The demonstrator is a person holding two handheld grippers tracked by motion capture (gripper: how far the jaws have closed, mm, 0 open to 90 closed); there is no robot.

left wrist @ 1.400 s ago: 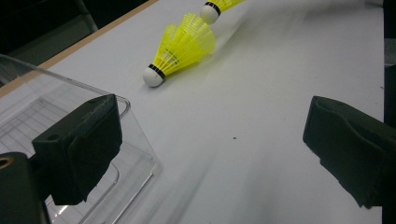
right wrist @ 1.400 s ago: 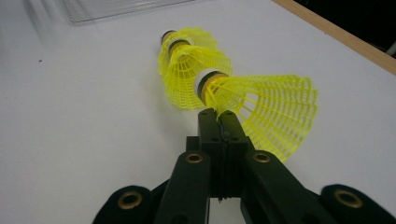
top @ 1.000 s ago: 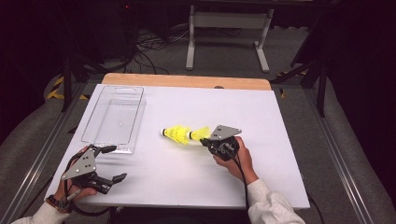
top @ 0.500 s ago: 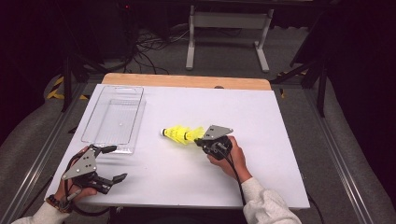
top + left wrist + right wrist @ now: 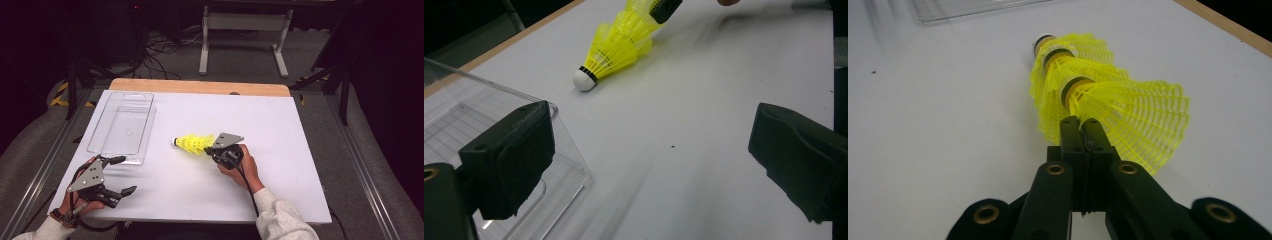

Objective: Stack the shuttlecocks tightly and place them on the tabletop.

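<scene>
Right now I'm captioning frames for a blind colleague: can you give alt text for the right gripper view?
The right tongs, shut, pinch the skirt rim of a nested stack of yellow shuttlecocks lying on a white table, cork ends pointing away. A clear plastic tray's edge sits at the top.

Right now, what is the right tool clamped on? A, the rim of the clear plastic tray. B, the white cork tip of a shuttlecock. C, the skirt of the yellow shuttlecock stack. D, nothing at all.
C: in the right gripper view the right tool has its jaws pressed together on the mesh skirt of the nested yellow shuttlecocks, with the clear tray lying apart from it.
</scene>
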